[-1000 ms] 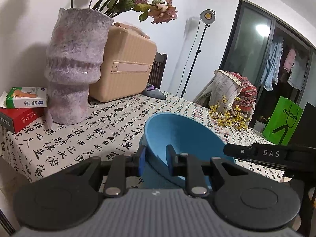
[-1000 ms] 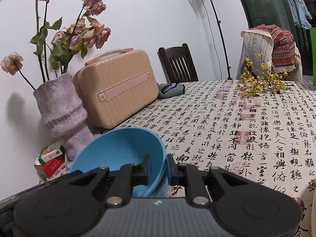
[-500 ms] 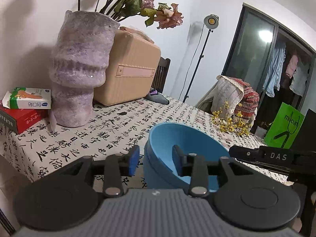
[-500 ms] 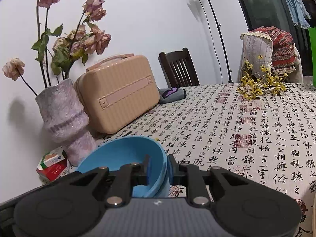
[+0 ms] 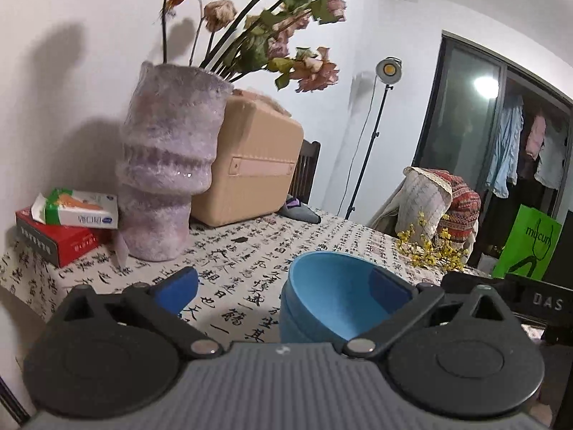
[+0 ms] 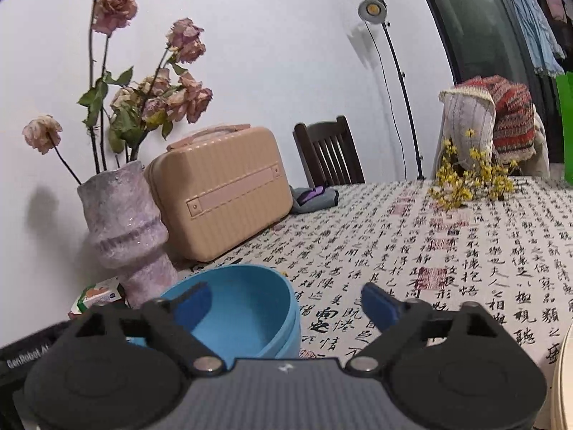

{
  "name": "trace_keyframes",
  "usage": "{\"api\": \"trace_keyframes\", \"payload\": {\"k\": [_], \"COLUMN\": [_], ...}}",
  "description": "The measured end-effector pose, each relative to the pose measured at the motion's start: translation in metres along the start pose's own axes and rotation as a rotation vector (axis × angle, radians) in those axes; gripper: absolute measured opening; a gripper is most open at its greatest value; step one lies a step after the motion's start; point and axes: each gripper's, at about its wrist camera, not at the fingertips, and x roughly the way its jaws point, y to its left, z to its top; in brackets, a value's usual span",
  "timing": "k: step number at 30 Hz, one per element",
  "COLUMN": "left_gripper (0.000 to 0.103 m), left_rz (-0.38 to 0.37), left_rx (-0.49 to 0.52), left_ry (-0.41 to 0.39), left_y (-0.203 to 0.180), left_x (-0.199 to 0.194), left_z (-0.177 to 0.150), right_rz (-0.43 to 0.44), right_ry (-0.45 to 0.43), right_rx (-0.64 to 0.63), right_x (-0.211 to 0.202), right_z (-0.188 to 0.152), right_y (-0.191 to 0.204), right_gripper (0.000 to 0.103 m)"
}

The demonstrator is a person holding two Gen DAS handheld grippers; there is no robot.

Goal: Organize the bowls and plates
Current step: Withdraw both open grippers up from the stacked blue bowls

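A plain white wall [image 6: 272, 53] rises ahead of the gripper. A lit lamp on a thin black stand [image 6: 372, 9] shines beside a dark wooden chair [image 6: 327, 152]. Ahead and to the right, dark glass sliding doors [image 5: 462, 114] reflect a ceiling light, and patterned cloths drape another chair [image 6: 490, 122]. A calligraphy-print cloth covers the bench [image 6: 447, 243].

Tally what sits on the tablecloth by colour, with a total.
Blue: 1, bowl
Purple: 1, vase
Beige: 1, case
Red: 1, box
White and green: 1, carton
Yellow: 1, flower sprig
Grey: 1, cloth
Total: 7
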Motion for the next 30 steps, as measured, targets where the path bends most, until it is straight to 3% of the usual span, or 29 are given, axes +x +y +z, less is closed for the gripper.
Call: {"api": "trace_keyframes", "payload": {"k": [23,30], "left_gripper": [0.103,0.103], "left_rz": [-0.034,-0.080], "left_rx": [0.100,0.115], "left_ry": [-0.075,-0.084], "left_y": [-0.023,-0.039], "left_x": [-0.024,-0.024], "left_z": [-0.012,-0.008], "right_rz": [-0.072,-0.109], "right_ry": [-0.073,-0.099], "right_rx": [-0.043,-0.037], "right_x": [-0.038,-0.054], "right_z": [-0.016,-0.014], "right_y": [-0.024,-0.036], "right_gripper": [0.103,0.103]}}
